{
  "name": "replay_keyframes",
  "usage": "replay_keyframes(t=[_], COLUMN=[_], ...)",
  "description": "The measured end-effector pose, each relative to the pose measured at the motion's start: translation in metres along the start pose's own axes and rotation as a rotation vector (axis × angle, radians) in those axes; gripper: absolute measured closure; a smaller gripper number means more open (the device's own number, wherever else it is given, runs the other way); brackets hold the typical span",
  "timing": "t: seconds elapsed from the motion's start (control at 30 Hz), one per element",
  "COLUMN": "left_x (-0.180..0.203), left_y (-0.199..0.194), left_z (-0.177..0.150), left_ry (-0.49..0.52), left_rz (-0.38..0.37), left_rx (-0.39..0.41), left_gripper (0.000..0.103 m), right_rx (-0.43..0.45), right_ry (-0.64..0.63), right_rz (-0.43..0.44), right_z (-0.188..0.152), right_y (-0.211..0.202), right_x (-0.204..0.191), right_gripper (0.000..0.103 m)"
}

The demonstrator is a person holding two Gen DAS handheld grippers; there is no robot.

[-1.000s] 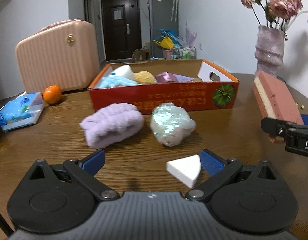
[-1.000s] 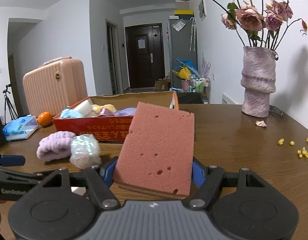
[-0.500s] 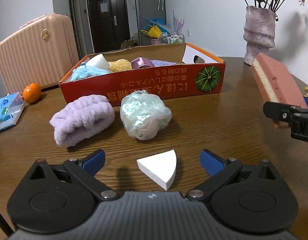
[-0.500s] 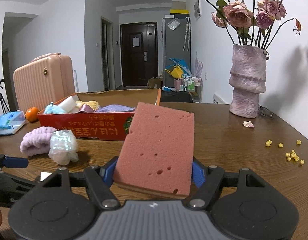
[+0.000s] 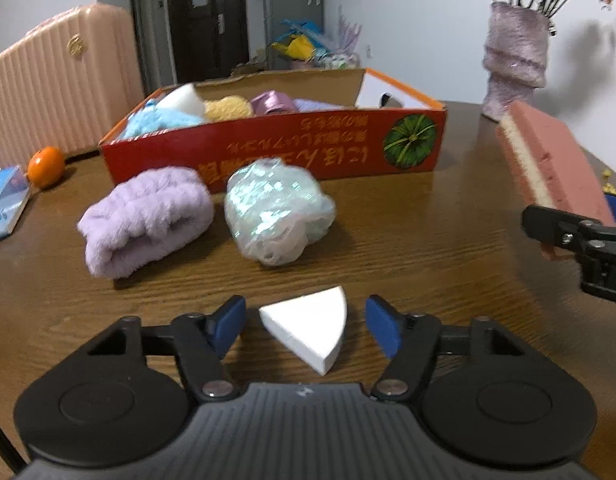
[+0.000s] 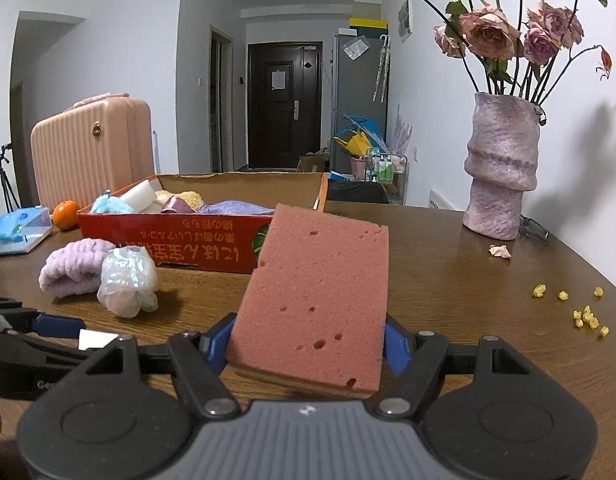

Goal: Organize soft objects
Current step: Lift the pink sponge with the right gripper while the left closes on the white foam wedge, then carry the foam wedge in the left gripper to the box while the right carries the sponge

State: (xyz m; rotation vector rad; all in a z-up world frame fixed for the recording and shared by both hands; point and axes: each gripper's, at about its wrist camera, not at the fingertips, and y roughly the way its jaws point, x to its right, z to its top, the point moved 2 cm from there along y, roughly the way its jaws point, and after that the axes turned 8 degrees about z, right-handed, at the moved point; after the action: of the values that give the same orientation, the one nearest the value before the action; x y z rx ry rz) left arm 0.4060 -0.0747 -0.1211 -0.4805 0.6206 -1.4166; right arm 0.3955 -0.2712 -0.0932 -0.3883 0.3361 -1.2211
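Evenly lit indoors; soft shadows on the right wall (image 6: pixel 579 148); slight motion blur; fisheye-curved, dark-cornered edges.

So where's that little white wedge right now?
In the left wrist view the white wedge lies on the table between the closing fingers of the left gripper, just in front of the shiny ball.

Porous pink sponge (image 6: pixel 315 300); glossy wood-grain table (image 5: pixel 427 240).
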Motion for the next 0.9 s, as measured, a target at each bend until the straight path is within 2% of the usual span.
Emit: replay_keyframes(t=[0.03, 0.17, 0.2, 0.47, 0.9], left_x=[-0.001, -0.001, 0.0, 0.002, -0.01], left_y=[0.0, -0.003, -0.004, -0.011, -0.032], left_z=[0.0, -0.001, -0.001, -0.003, 0.001], left_ry=[-0.006, -0.008, -0.007, 0.009, -0.032], left_rz=[0.003, -0.015, -0.019, -0.023, 0.0], left_rx=[-0.002, 0.005, 0.007, 0.019, 0.101], left_gripper=[0.038, 0.061, 0.063, 0.067, 0.067], right_rx=[-0.001, 0.0, 0.0, 0.008, 0.041], right_ry=[-0.003, -0.009, -0.008, -0.016, -0.06], right_rz=[-0.001, -0.003, -0.001, 0.007, 0.021], right_z=[0.0, -0.001, -0.001, -0.001, -0.001], right_y=[0.0, 0.0, 0.0, -0.001, -0.003], right_x=[-0.001, -0.002, -0.001, -0.003, -0.014], right_gripper=[0.031, 0.031, 0.031, 0.031, 0.031])
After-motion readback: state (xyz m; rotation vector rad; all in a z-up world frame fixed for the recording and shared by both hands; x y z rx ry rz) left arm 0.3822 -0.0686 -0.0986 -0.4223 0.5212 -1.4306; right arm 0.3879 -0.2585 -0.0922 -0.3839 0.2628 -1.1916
